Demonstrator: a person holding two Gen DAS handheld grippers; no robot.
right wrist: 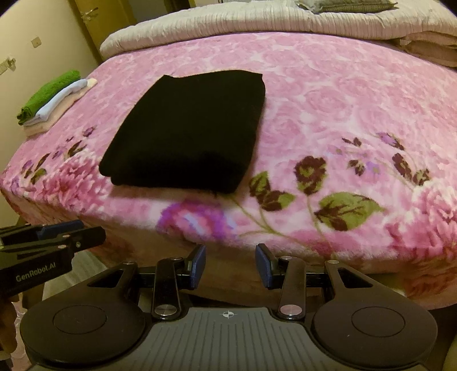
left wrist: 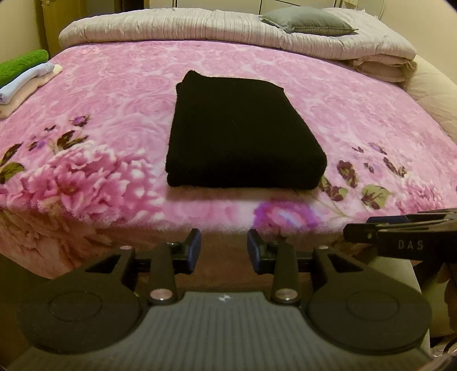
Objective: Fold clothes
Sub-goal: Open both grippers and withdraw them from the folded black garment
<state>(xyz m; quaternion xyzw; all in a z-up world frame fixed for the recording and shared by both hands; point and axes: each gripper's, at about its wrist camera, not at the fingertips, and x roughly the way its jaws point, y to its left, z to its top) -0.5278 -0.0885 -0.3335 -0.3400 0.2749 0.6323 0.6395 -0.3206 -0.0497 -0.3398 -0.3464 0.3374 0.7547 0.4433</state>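
We see a black knitted garment [left wrist: 242, 134], folded into a thick, neat rectangle, lying flat on the pink floral plush blanket [left wrist: 357, 114] that covers the bed, near the blanket's front edge and roughly midway across it. Nothing touches the garment. In front of it, off the bed's edge, we hold both tools apart from the cloth: the left gripper [left wrist: 224, 251] has its blue-padded fingers [left wrist: 195, 247] spread with bare blanket showing in the gap, gripping nothing, and the right gripper [right wrist: 230, 265] likewise has its fingers [right wrist: 200, 262] parted and holds nothing. Each tool shows at the side of the other's view, pointing inward, just beside its partner. Well apart from the black garment, at the far left edge of the bed, we find a small stack of folded clothes [right wrist: 54, 100]: green on top, pale blue beneath, pinkish beige at the bottom. Along the head of the bed lies a ribbed pale beige quilt [left wrist: 171, 28], with a grey cushion [left wrist: 308, 21] resting on it towards the right.
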